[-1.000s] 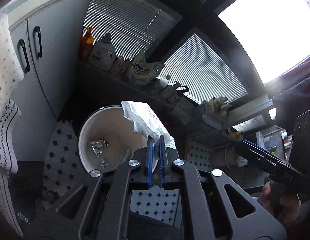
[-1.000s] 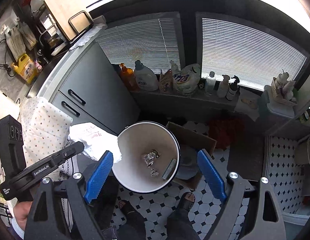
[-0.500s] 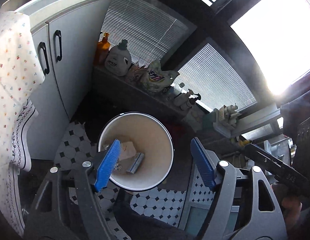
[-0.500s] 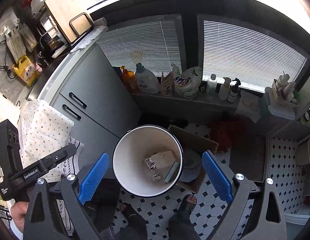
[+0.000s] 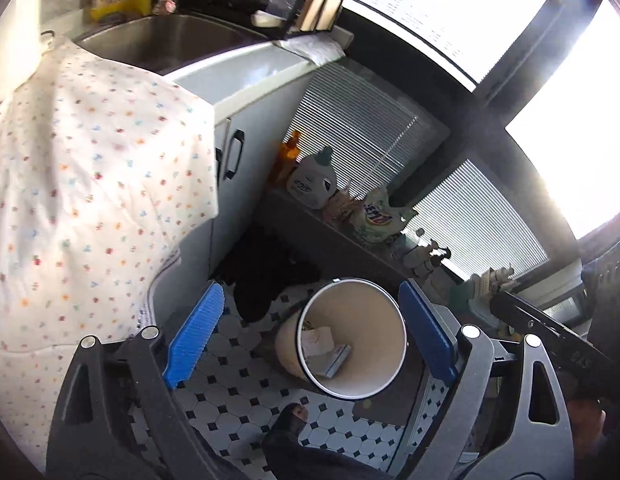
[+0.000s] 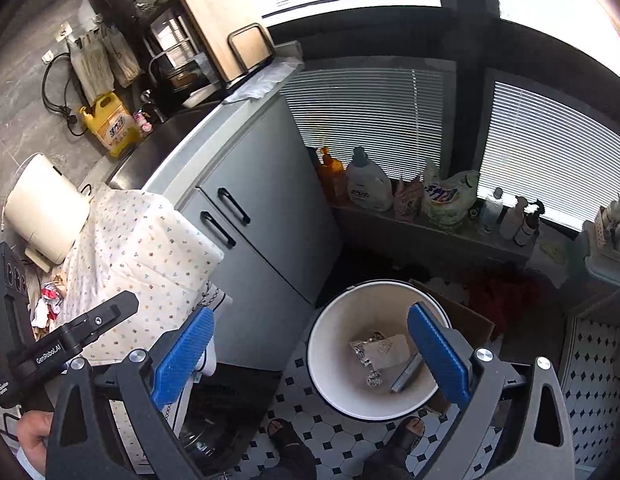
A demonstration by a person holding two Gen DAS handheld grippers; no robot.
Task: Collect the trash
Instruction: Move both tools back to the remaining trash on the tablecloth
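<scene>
A white trash bin [image 5: 383, 368] [image 6: 333, 384] stands on the tiled floor below both grippers. Inside it lie a crumpled white paper [image 6: 389, 350] [image 5: 317, 338], foil scraps [image 6: 361, 350] and a flat grey piece [image 6: 407, 368] [image 5: 337, 360]. My left gripper [image 5: 310, 336] is open and empty, high above the bin. My right gripper [image 6: 310, 360] is open and empty, above the bin's left rim. More crumpled red-and-white trash [image 6: 48, 294] lies on the counter at the far left of the right wrist view.
A dotted cloth [image 5: 82, 184] [image 6: 150, 248] hangs over the counter edge beside grey cabinets [image 6: 266, 216]. Detergent bottles [image 6: 367, 182] line a low ledge under the blinds. A cardboard box [image 6: 469, 320] sits behind the bin. The person's feet [image 6: 286, 432] stand on the tiles.
My left gripper opened and let the white paper drop into the bin, then rose and swung left toward the counter. My right gripper also rose and shifted left, staying open.
</scene>
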